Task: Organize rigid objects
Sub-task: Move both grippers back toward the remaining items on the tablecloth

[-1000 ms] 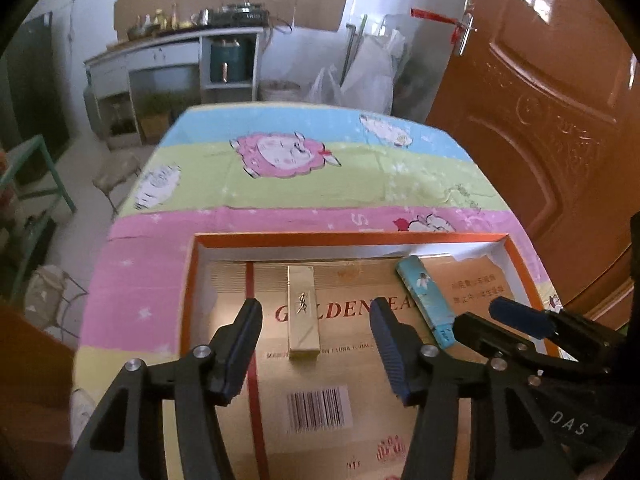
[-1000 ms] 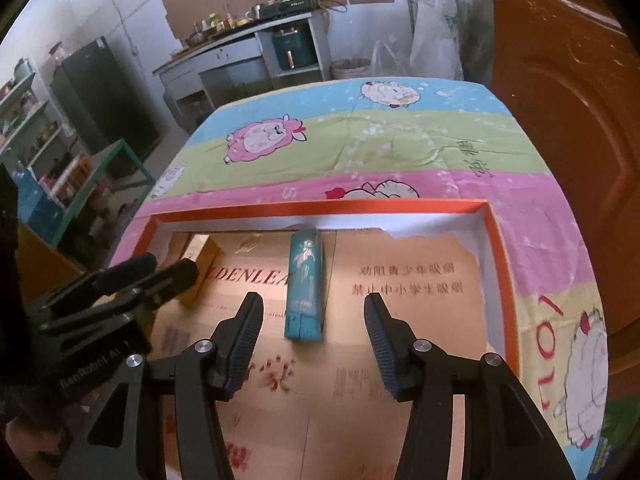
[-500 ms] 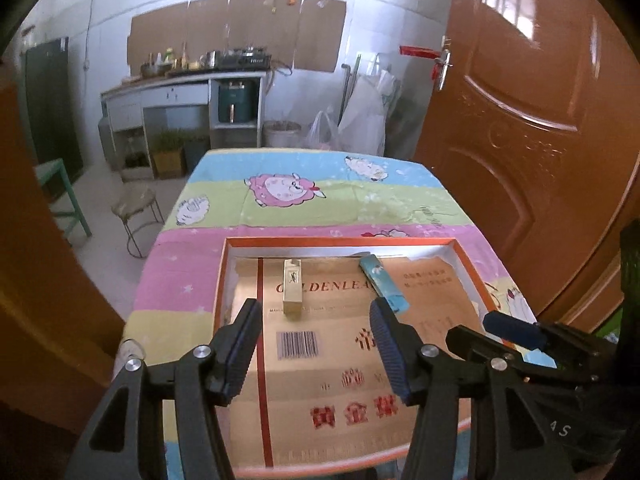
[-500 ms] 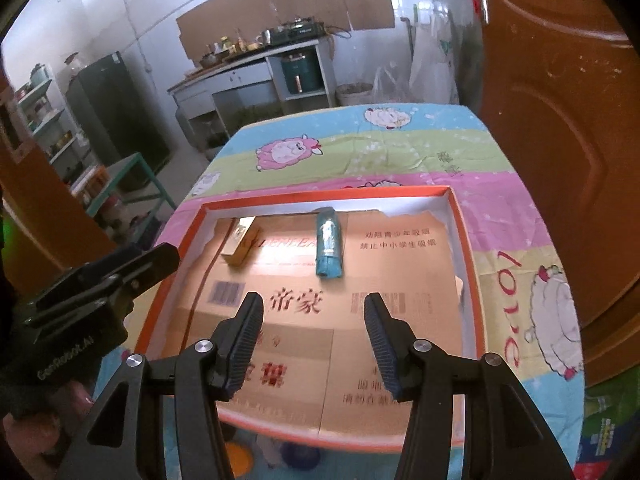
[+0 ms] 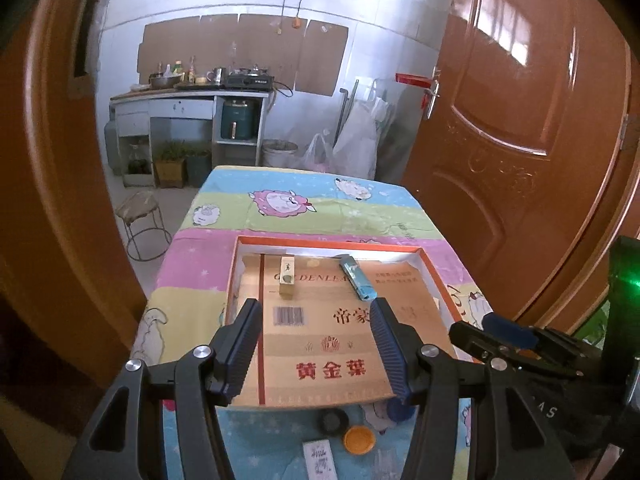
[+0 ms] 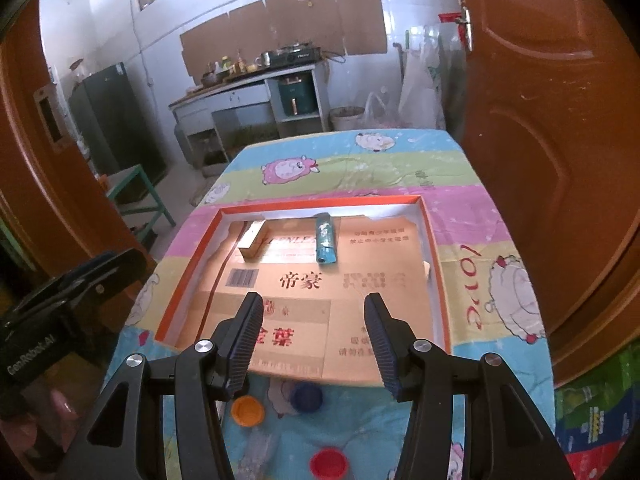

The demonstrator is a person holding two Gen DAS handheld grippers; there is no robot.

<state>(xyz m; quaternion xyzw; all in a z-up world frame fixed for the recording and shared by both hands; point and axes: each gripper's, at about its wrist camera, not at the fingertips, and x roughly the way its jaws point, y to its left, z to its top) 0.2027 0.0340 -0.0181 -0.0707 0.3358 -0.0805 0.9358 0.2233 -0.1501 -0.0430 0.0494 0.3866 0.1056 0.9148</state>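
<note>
over tray (image 5: 434, 272), left gripper (image 5: 316, 346), right gripper (image 6: 312, 338) gape, empty.

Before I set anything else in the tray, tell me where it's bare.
The cardboard liner is bare from the gold box and teal lighter down to the tray's near rim, and right of the lighter to the orange wall. The crowded part is outside, on the cloth below the tray: orange cap, blue cap, red cap.
</note>
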